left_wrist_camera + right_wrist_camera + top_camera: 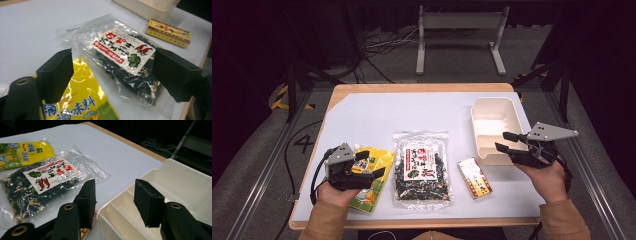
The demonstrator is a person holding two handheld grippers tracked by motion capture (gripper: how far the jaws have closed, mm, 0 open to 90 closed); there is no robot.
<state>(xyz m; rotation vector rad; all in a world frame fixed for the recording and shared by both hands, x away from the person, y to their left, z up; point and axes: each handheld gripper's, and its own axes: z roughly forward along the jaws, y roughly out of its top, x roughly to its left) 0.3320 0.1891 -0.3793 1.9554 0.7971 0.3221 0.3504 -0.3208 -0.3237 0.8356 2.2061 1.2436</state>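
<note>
A yellow printed pouch (374, 187) lies at the near left of the white table top (387, 112). My left gripper (373, 167) hovers over the pouch, open, with nothing between its jaws. In the left gripper view the gripper (112, 60) points at a clear bag of dark dried food (125, 50), which lies mid-table (422, 167). My right gripper (503, 141) stands open over the near left corner of a cream bin (494, 117). In the right gripper view its jaws (115, 190) straddle the bin's rim (180, 185), empty.
A small yellow and red box (474, 177) lies between the bag and the bin, also in the left gripper view (168, 32). Inside, a divider splits the bin. The far half of the table is bare. Behind the table stand a metal frame (459, 30) and floor cables.
</note>
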